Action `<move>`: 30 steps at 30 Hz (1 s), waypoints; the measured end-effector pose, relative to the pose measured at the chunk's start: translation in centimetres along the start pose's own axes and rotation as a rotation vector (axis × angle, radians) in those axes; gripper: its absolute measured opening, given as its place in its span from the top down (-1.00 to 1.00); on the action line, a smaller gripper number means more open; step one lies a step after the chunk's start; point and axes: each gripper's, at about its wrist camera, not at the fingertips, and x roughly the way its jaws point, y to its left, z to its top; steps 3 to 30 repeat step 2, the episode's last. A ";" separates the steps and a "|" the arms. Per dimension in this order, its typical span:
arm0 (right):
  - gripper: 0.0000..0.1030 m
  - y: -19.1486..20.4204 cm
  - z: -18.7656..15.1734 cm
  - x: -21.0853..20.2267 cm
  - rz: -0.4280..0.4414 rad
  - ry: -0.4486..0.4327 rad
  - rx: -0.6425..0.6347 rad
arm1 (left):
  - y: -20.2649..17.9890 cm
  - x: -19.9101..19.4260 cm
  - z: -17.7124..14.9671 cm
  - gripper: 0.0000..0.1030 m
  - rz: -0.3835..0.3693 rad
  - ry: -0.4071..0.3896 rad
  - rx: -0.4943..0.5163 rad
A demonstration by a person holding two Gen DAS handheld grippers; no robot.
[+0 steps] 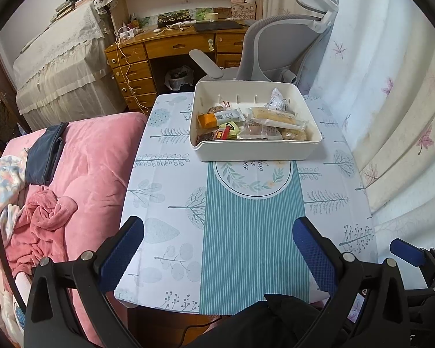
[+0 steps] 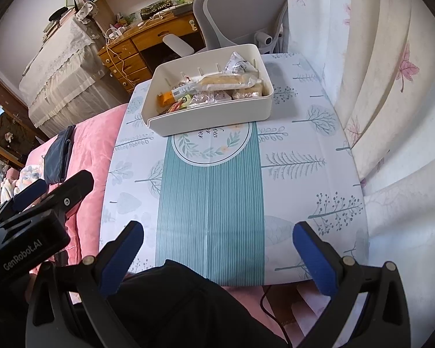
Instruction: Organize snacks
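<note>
My left gripper (image 1: pixel 217 240) hangs over the near end of the table (image 1: pixel 165 203), its blue-padded fingers (image 1: pixel 121 252) spread wide with nothing between them. My right gripper (image 2: pixel 217 243) is in the same condition: jaws well apart, empty, held above the near edge of the table. In the left wrist view, part of the right gripper shows at the lower right; in the right wrist view, the left gripper's black body sits at the lower left, over the pink bedding (image 2: pixel 92 133).

Below both grippers, dark clothing (image 2: pixel 188 304) covers the near foreground. The table is covered by a white cloth printed with trees and leaves, with a teal striped band (image 1: pixel 252 246) down its middle and a round leaf wreath emblem (image 1: pixel 252 179) at the band's far end.

The white tray (image 1: pixel 255 149) rests at the far end of the table, its near wall overlapping the emblem. The snacks (image 1: pixel 246 124) all lie inside it: a long pale bread roll in clear wrap (image 1: pixel 272 114), an orange-ended bar (image 1: pixel 214 119), a grey-white packet (image 1: pixel 278 100) leaning toward the back wall, and several smaller wrapped pieces I cannot identify. The cloth around the tray is bare.

Beyond the table stand a grey office chair (image 1: pixel 275 46) and a wooden desk (image 1: pixel 165 49). A floral curtain (image 1: pixel 391 87) hangs on the right.
</note>
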 end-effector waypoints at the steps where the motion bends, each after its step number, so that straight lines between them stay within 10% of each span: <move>1: -1.00 0.0 0.0 0.0 0.000 0.000 0.000 | 0.1 -0.1 0.0 -0.98 0.000 -0.001 0.000; 30: -1.00 0.0 0.0 0.0 0.000 0.001 0.000 | 0.0 0.0 0.0 -0.98 0.001 -0.001 0.001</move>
